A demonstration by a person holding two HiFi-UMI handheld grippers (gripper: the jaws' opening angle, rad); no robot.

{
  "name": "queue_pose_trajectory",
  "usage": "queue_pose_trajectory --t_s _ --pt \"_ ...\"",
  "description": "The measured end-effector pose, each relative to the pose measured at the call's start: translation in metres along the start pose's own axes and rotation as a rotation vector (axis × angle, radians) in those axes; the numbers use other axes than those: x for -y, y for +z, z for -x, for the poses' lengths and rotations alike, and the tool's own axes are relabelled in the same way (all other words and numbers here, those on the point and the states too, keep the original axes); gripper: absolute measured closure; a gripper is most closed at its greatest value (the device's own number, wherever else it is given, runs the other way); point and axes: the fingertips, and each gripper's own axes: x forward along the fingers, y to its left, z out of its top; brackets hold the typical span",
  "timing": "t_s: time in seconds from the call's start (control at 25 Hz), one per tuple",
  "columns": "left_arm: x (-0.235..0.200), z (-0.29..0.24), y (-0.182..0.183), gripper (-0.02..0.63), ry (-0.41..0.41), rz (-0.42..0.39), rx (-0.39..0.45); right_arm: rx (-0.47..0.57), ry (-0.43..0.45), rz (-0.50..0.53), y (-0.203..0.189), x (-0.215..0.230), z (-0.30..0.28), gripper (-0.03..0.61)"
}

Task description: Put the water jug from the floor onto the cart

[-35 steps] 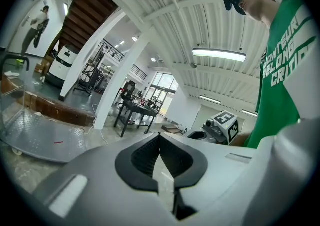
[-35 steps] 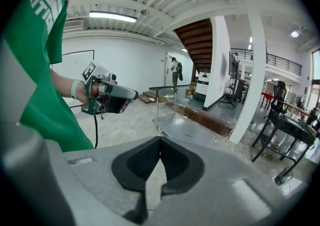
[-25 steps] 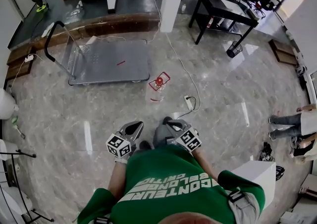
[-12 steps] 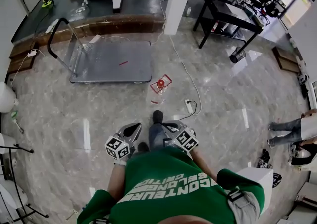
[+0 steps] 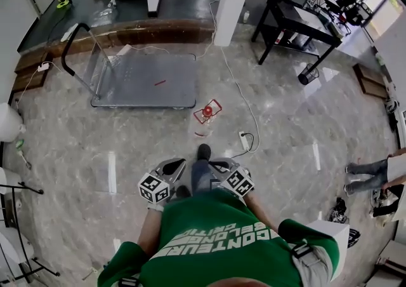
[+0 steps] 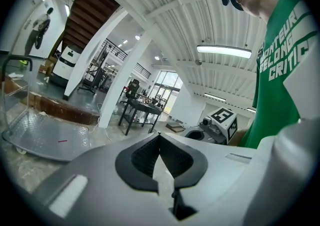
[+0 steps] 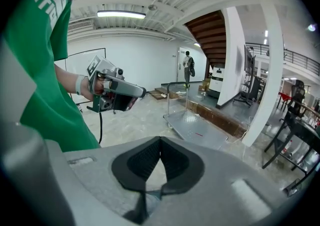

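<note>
Standing on the grey marble floor (image 5: 82,146), just above the middle of the head view, the water jug (image 5: 203,126) is clear plastic with a red cap and a red carrying handle at its neck. It looks upright, and nothing touches it.

Up and to the left of the jug, well apart from it, the cart (image 5: 143,80) is a flat grey platform. Its black push handle (image 5: 68,41) rises at the far left end, and a small red mark lies on the deck.

Just below and right of the jug, a white power strip (image 5: 243,141) lies on the floor. Its cable (image 5: 238,92) trails up the frame toward a white pillar (image 5: 231,0). A black desk (image 5: 288,16) stands in the upper right.

Lower in the frame I hold both grippers side by side in front of a green shirt (image 5: 216,241), with a dark shoe (image 5: 203,151) just above and between them. The left gripper (image 5: 174,166) is left of centre and the right gripper (image 5: 216,166) is right of centre, both short of the jug.

In the left gripper view its jaws meet at the tips, clenched on nothing. In the right gripper view the jaws are likewise pressed together and empty. The cart shows beyond them at mid frame, and a hand (image 7: 95,86) holds the other gripper at the upper left.
</note>
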Motion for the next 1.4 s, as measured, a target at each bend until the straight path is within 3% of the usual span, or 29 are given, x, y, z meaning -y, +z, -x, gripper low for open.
queue_pose_trajectory --t_s 0.56,0.96,1.4 --pt "-0.066 -0.052 0.035 0.604 0.062 0.034 -0.015 -0.025 0.056 0.05 0.029 0.093 -0.035 0.586" --pt "-0.109 -0.109 0.089 0.604 0.042 -0.031 -0.03 0.007 0.034 0.048 0.054 0.171 -0.058 0.586" --pt "-0.132 -0.148 0.108 0.604 0.03 -0.046 -0.088 0.021 0.024 -0.012 0.053 0.217 -0.07 0.586"
